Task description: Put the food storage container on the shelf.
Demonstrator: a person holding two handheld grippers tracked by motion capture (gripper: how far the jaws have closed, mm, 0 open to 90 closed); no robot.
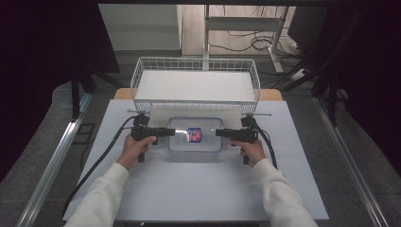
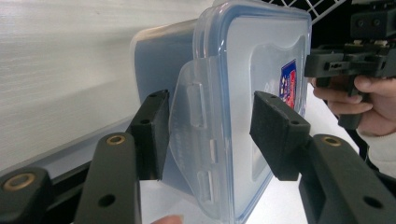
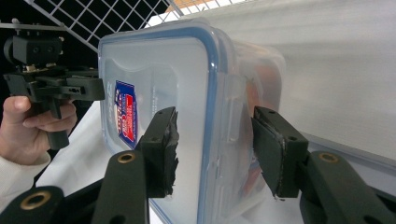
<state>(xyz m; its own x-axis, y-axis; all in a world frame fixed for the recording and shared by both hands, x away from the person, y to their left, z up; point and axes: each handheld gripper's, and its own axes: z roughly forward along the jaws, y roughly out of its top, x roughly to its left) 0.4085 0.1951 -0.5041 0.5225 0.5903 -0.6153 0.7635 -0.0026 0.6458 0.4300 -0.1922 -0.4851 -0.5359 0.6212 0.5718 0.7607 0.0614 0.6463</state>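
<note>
At the box's two short ends, I had my left gripper (image 1: 174, 132) clamped on one latch flap (image 2: 194, 140) and my right gripper (image 1: 218, 133) astride the other end, its pads seemingly pressing. The box (image 1: 195, 135) sat mid-table (image 1: 198, 189), before the basket (image 1: 196, 85). I judged it light, rigid and slick; the stiff rim was the safest hold, since flaps flex.

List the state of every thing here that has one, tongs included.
Plastic container: lid on, lying flat on the table.
Left-end latch flap: flipped out, not snapped down.
Left tongs: jaws astride the container's left end.
Right tongs: jaws astride the container's right-end latch, not clearly pressing.
Wire basket: upright, nothing in it.
</note>
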